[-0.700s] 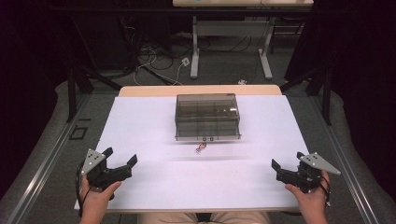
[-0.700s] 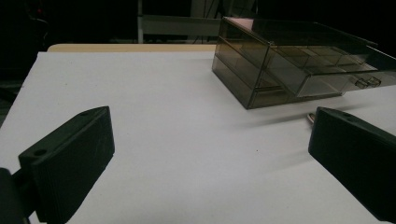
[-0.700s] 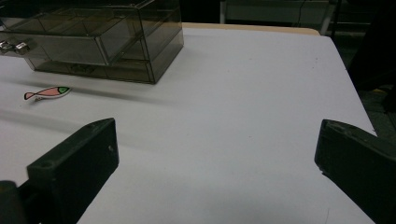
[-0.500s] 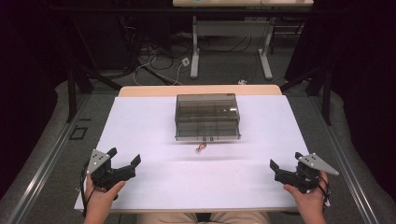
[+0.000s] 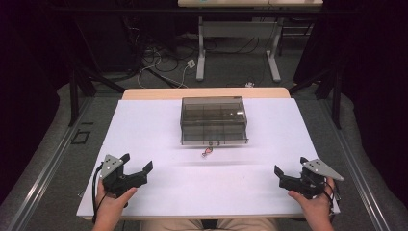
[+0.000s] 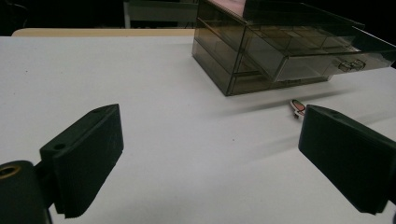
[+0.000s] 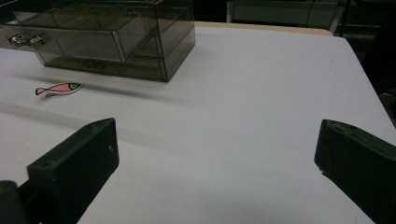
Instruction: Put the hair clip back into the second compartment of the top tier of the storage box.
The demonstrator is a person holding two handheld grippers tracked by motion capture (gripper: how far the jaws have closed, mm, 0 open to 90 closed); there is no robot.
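Note:
A smoky clear drawer box (image 5: 214, 120) stands mid-table, one drawer pulled a little way out toward me. A small pink fish-shaped piece (image 5: 207, 152) lies on the white table just in front of it. My left gripper (image 5: 138, 162) is open near the front left, well away from both and holding nothing. The left gripper view has the box (image 6: 280, 46) and fish (image 6: 297, 107) ahead to the right, beyond the open gripper (image 6: 212, 158). My right gripper (image 5: 290, 167) is open and empty at the front right. Its own view puts the box (image 7: 107, 37) and fish (image 7: 58, 88) up left of the gripper (image 7: 217, 163).
The white table top (image 5: 159, 130) has a wooden strip along its far edge (image 5: 207, 92). Beyond it are desk legs (image 5: 202, 57) and cables on a dark floor. A hand holds each gripper at the near edge.
The left gripper has shifted slightly right and nearer me. The right gripper edged a little inward. Both stayed open; box and fish have not moved.

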